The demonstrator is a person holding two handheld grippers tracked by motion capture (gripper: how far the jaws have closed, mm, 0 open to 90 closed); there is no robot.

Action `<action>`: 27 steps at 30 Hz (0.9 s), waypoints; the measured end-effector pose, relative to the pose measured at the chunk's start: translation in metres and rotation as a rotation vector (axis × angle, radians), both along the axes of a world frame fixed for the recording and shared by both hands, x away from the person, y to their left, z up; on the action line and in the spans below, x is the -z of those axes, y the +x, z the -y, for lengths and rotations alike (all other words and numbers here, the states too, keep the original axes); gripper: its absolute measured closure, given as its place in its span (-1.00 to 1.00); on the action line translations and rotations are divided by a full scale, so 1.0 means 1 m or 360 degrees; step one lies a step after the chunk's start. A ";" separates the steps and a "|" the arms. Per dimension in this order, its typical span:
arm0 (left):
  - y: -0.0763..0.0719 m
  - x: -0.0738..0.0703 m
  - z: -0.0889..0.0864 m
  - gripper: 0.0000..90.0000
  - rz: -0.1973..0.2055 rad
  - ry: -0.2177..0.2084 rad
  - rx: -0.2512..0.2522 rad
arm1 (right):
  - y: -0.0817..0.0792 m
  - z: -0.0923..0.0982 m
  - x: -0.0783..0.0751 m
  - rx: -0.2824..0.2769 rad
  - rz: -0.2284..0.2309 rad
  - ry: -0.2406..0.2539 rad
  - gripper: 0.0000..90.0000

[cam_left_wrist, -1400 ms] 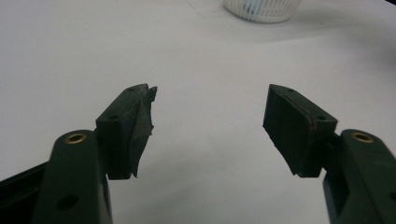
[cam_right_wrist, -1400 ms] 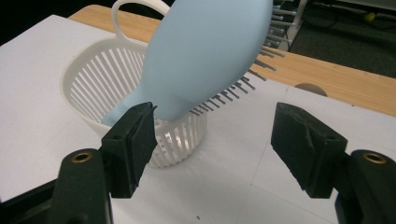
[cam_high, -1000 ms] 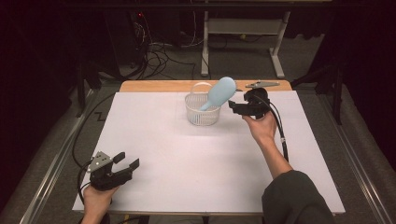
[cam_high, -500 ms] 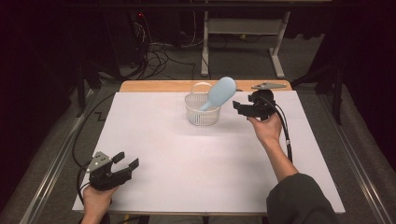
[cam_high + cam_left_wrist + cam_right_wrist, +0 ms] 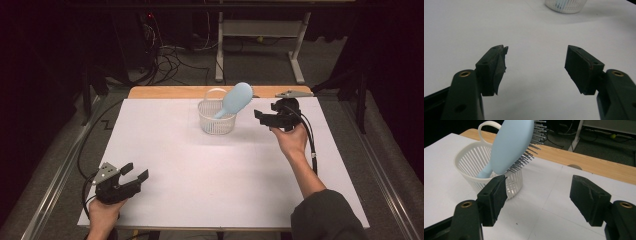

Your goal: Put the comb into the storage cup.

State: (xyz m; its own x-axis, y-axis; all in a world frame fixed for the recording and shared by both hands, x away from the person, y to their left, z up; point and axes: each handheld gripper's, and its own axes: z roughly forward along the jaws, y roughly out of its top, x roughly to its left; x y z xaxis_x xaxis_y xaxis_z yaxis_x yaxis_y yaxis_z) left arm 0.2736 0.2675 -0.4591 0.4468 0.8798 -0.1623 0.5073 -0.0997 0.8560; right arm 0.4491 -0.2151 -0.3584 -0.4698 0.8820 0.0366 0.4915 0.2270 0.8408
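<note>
My left gripper (image 5: 134,178) sits far to the near-left of the white plastic basket w/ slotted sides (image 5: 216,118). Its jaws are wide apart and hold nothing. In the left gripper view I see my left gripper (image 5: 536,58) over bare white table cover (image 5: 474,25), and the basket (image 5: 565,4) is well off, up at the top edge. That hand looks like it is just waiting.

Next, the basket itself. It stands on the white cover (image 5: 200,170), near the far edge, just in front of the strip of light brown wood tabletop (image 5: 165,92). It has a loop handle at the back. The light blue plastic hairbrush w/ dark bristles (image 5: 233,100) is in the basket, handle end down inside, fat head sticking up and leaning over the rim toward the right. In the right gripper view the brush (image 5: 511,145) leans on the basket (image 5: 469,162) rim, bristles facing away from me.

Then my right gripper (image 5: 261,118), just right of the basket. Jaws are spread apart, nothing btwn them. In its own view my right gripper (image 5: 537,187) points at the basket's right side, close but not touching the brush.

So how far along? I think the brush-in-basket job is about done: brush is in, and no gripper holds it. What is left, I'd guess, is only to pull my right hand clear. It leans a lot tho, so it could tip out if bumped.
</note>
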 end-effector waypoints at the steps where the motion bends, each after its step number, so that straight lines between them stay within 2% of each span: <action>1: 0.000 0.000 0.000 -0.25 0.0000 0.0000 -0.0001 | -0.001 0.001 0.000 0.0001 0.0009 0.0002 -0.33; 27: 0.000 0.000 0.000 -0.25 0.0002 -0.0001 -0.0001 | -0.015 0.024 -0.001 0.0041 0.0049 0.0009 -0.33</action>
State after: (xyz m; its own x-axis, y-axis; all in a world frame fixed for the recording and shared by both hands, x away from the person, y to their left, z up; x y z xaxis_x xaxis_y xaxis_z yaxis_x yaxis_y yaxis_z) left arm 0.2734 0.2676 -0.4589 0.4463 0.8800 -0.1624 0.5065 -0.0988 0.8566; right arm 0.4339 -0.2392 -0.3577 -0.4481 0.8935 0.0278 0.4711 0.2097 0.8568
